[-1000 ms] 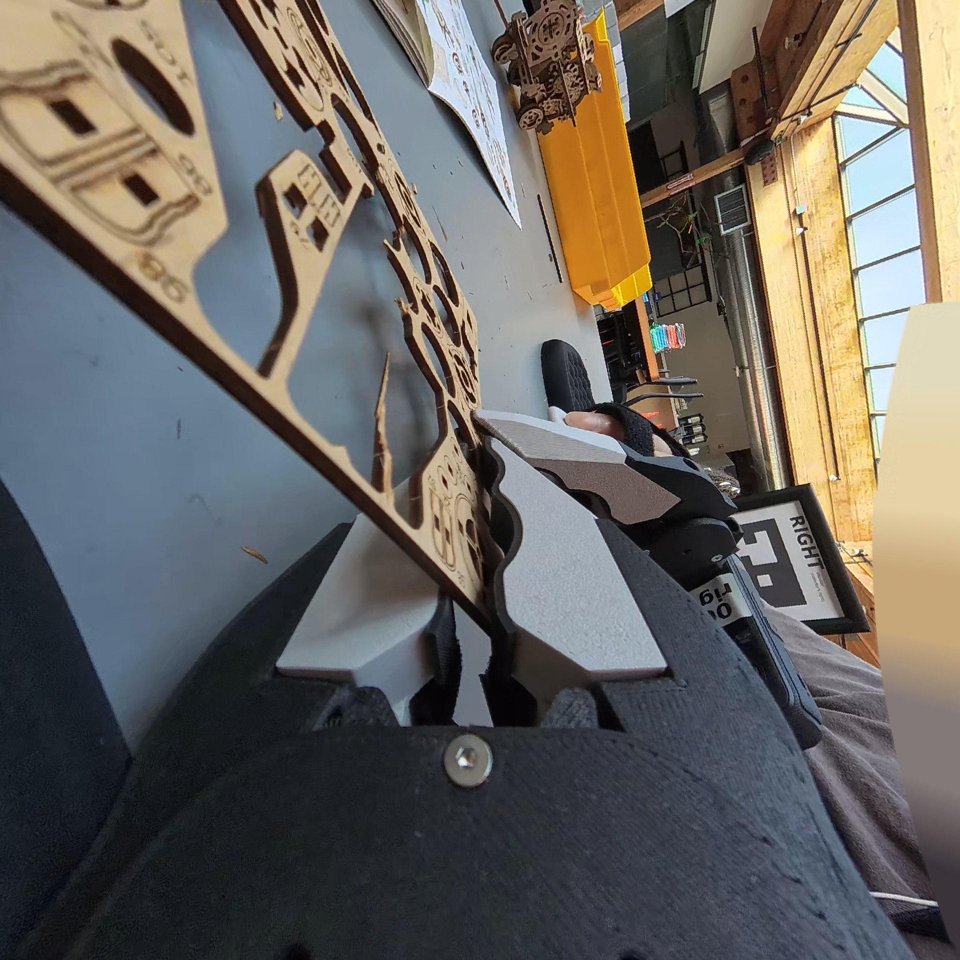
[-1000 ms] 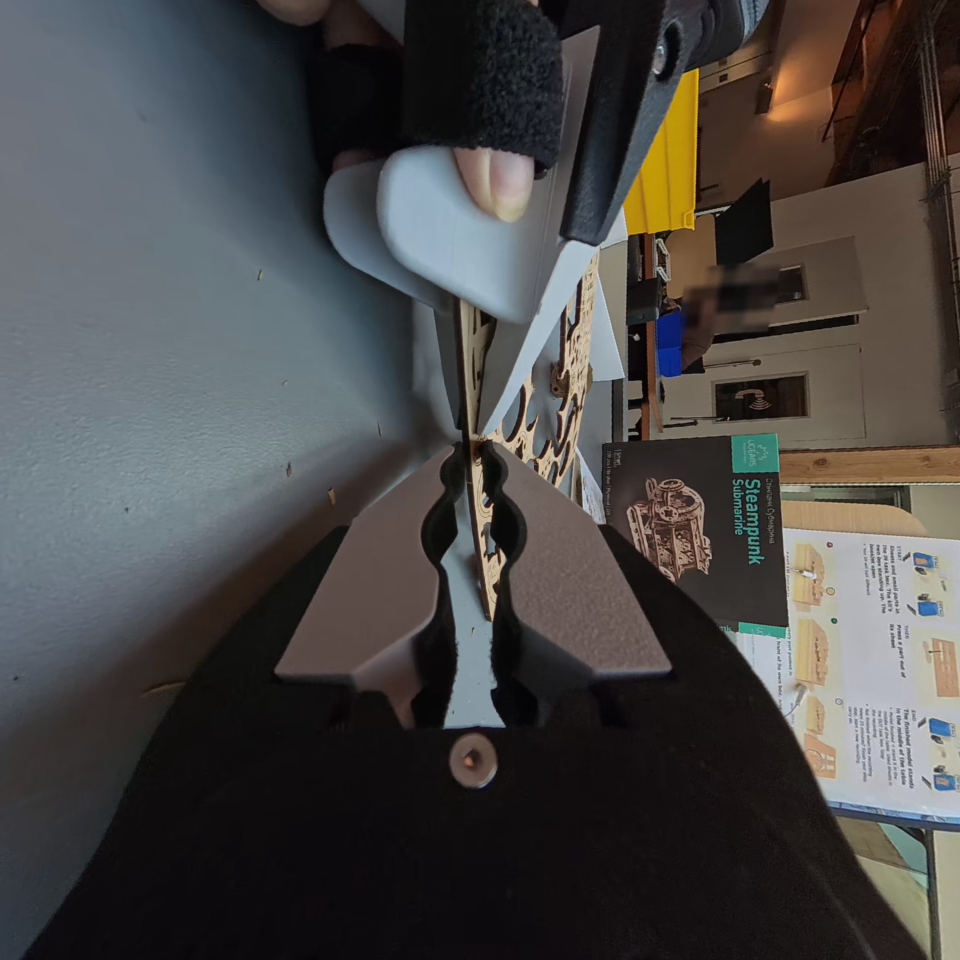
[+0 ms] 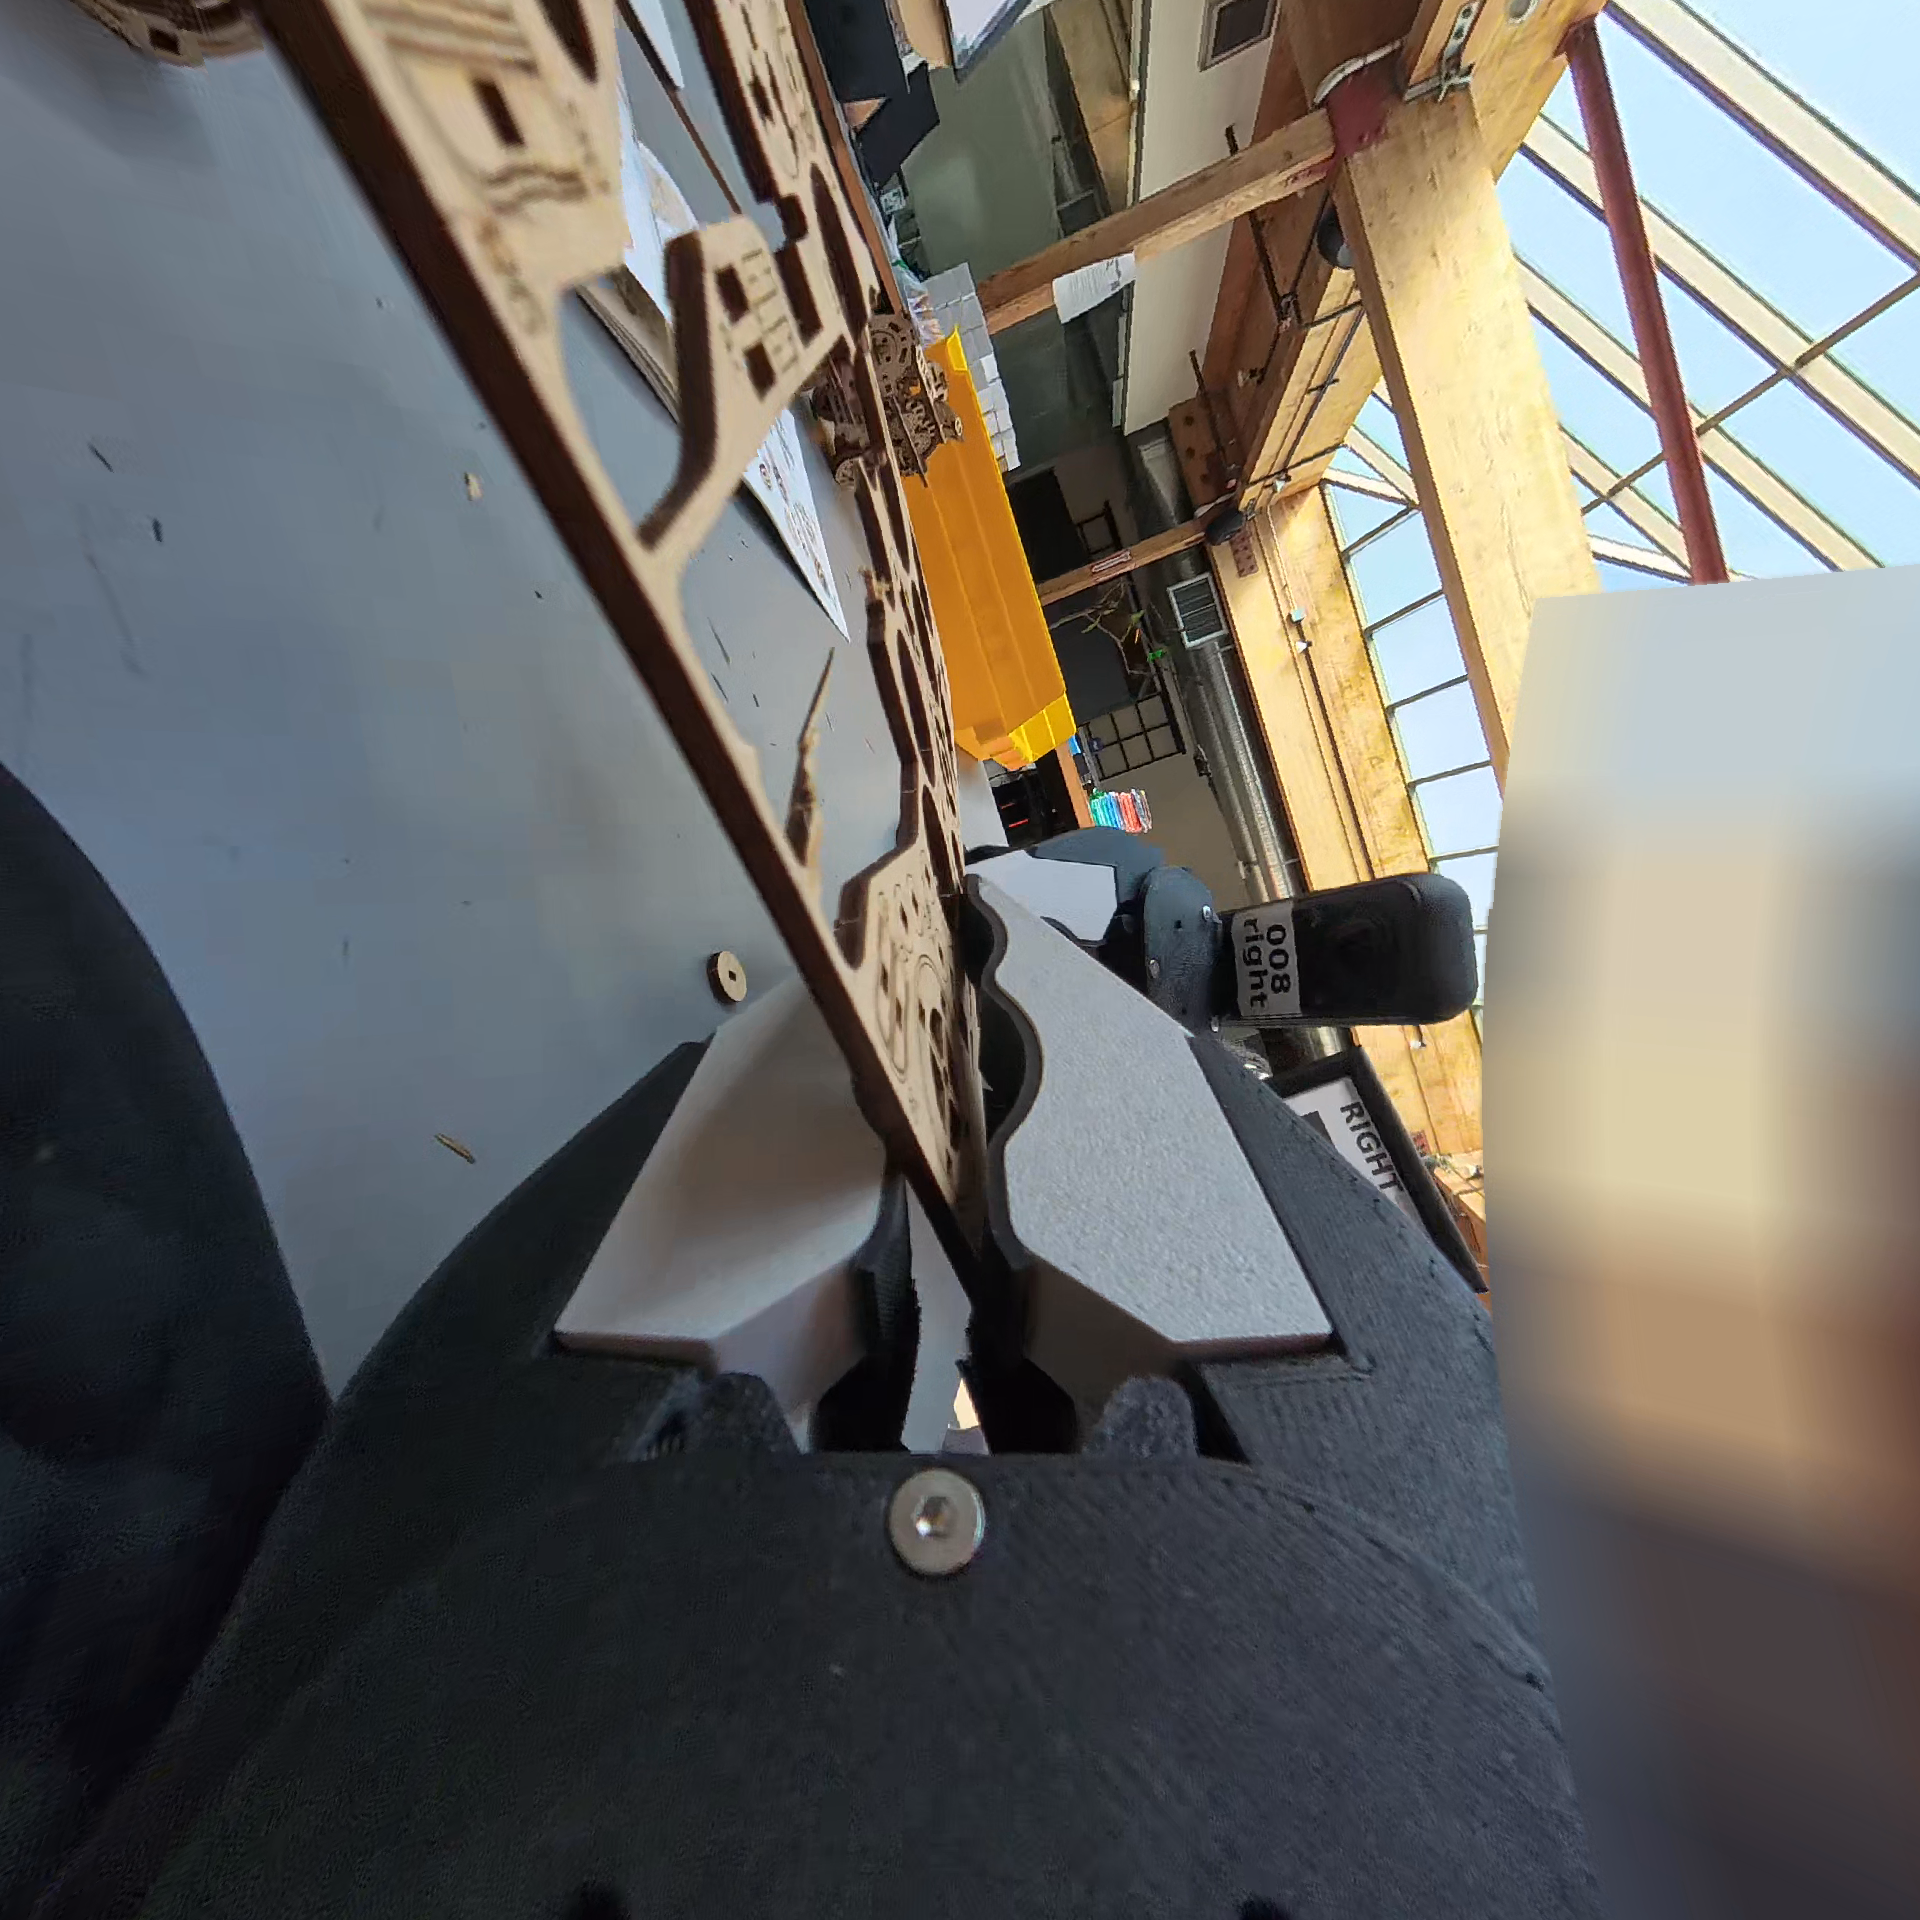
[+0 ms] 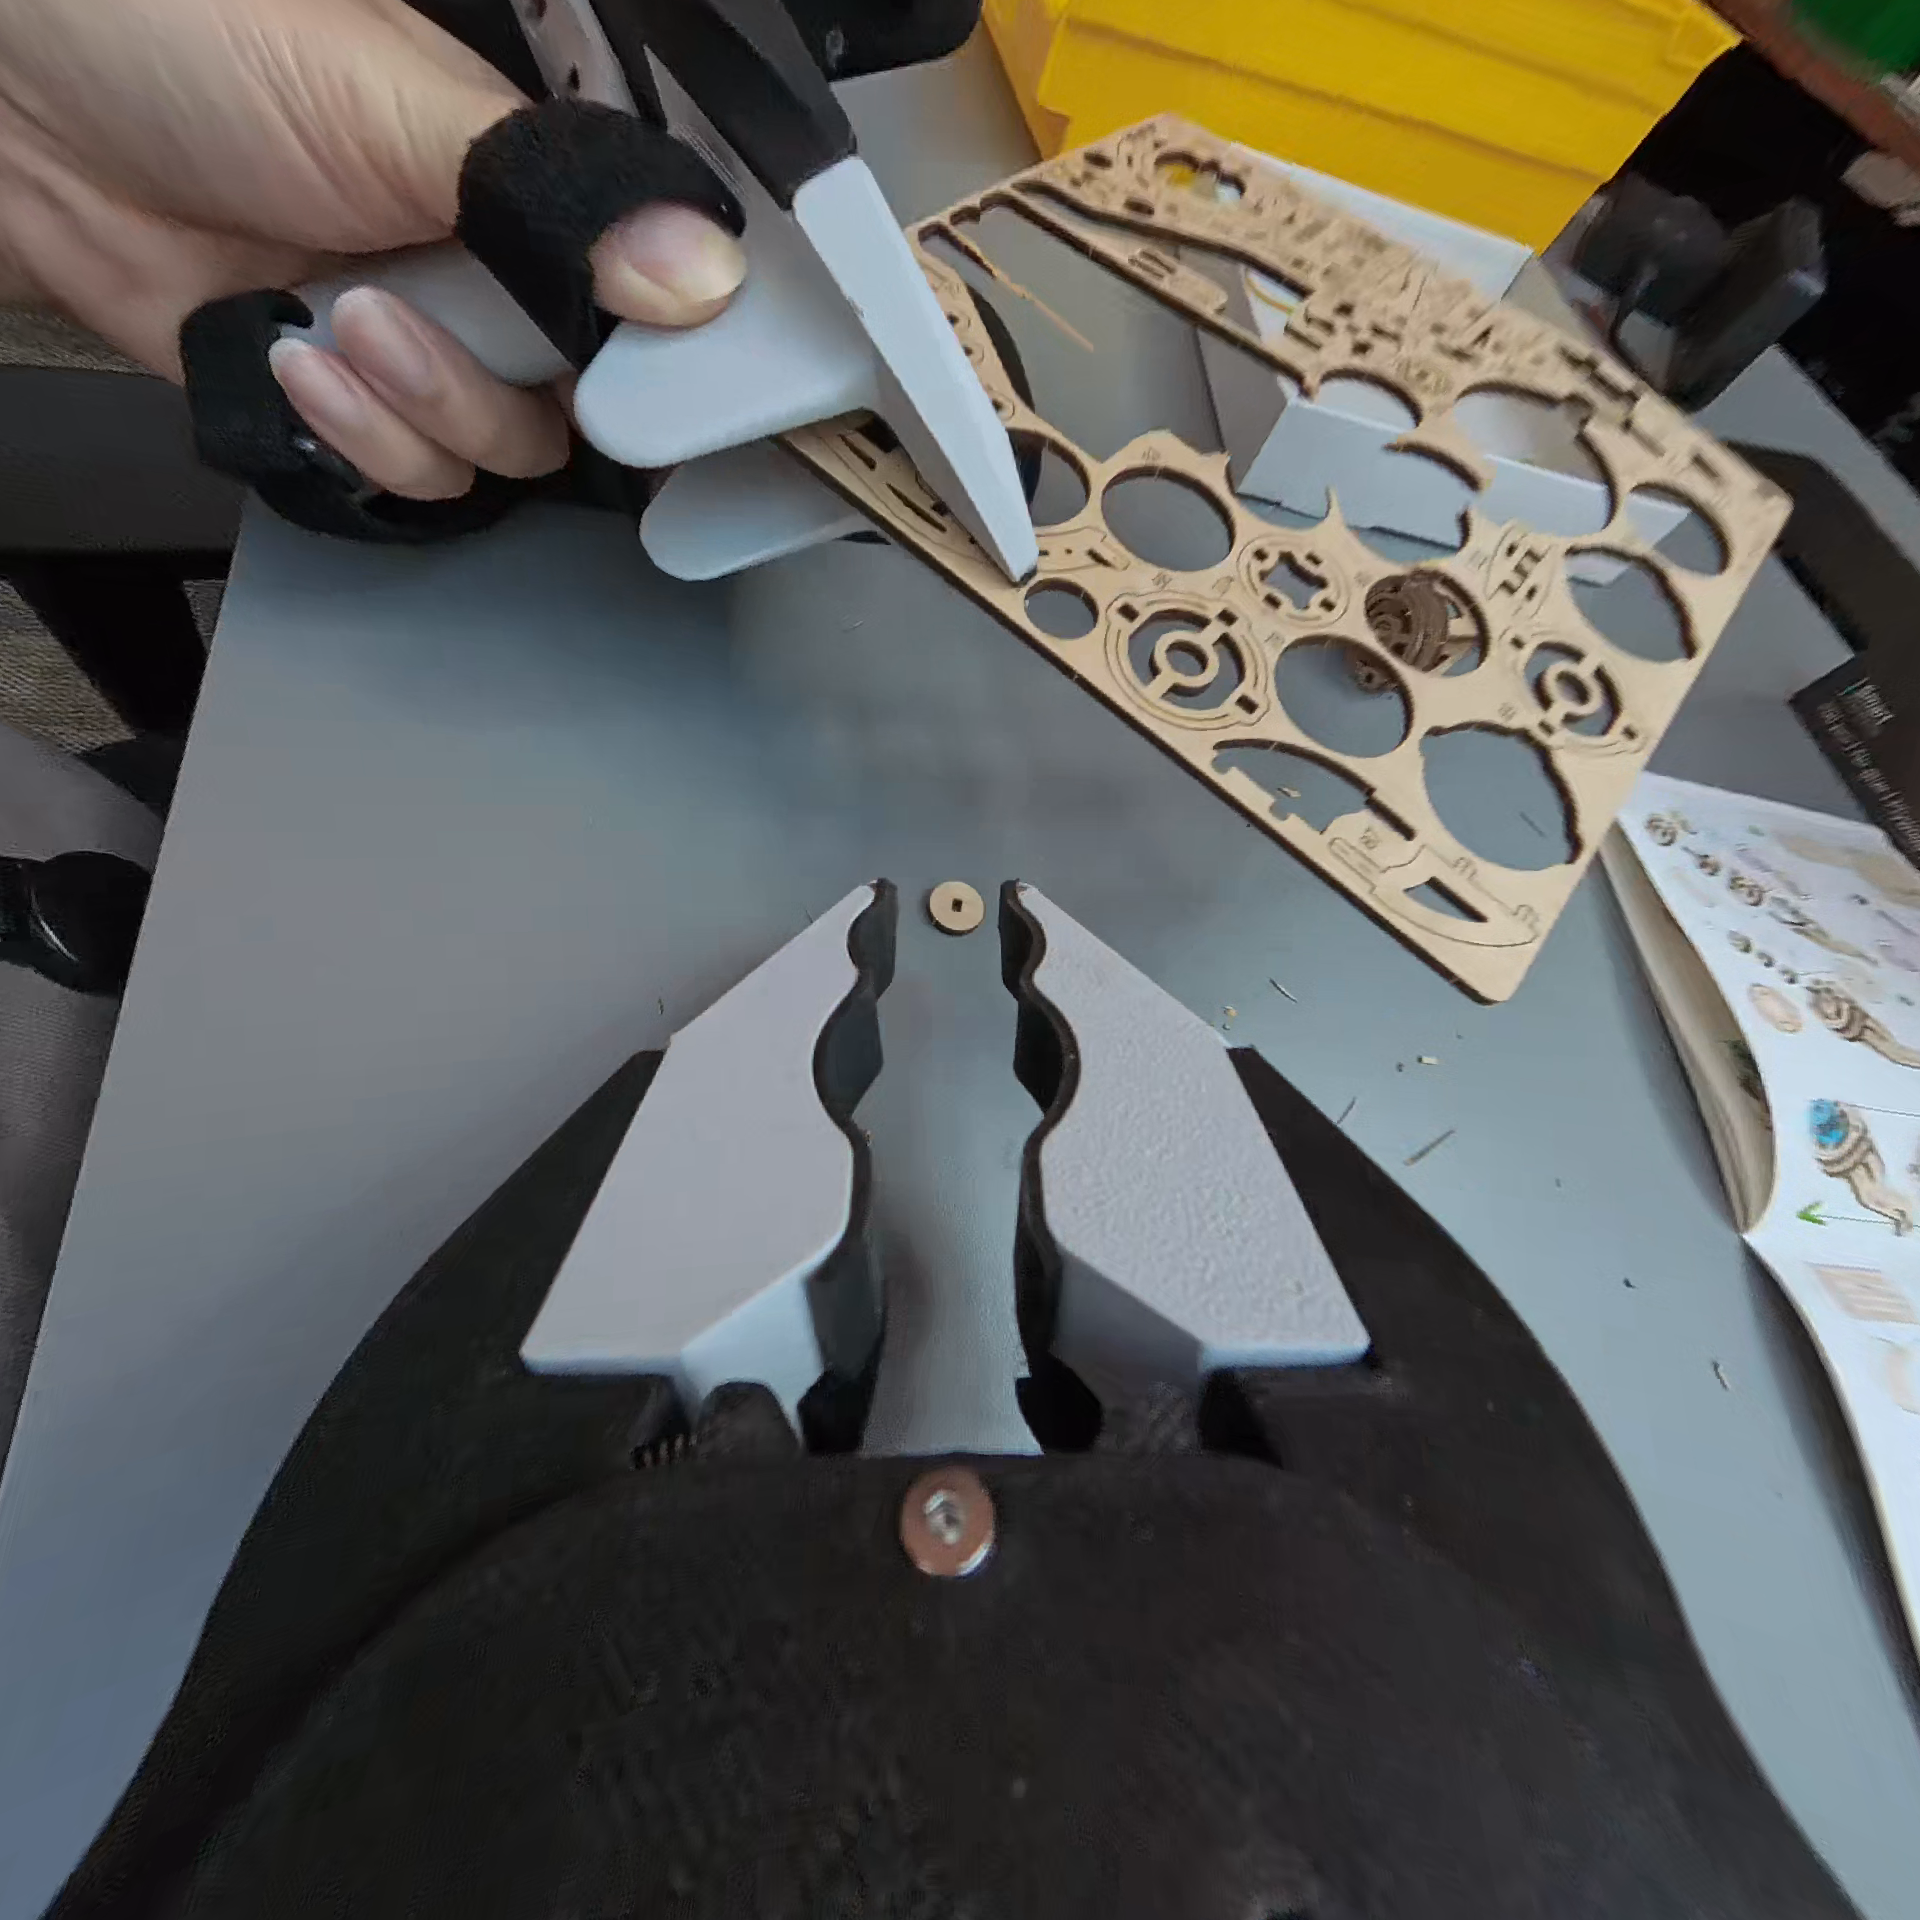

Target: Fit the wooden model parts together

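Right wrist view: right tongs [image 4: 943, 909] gape around a small wooden disc [image 4: 955, 909]; left tongs [image 4: 997, 551] clamp the wooden sheet [image 4: 1340, 665].

Small round wooden washer with a centre hole [image 4: 956, 911] lies on the flat grey table [image 4: 468, 831], between the tips of the right gripper [image 4: 948, 906]. Laser-cut plywood parts sheet [image 4: 1351, 644] is held off the table behind it, to the right, its left edge in the left gripper [image 4: 935, 499]. Open paper instruction booklet [image 4: 1787, 1039] lies at right; yellow plastic bins [image 4: 1351, 73] at the back.
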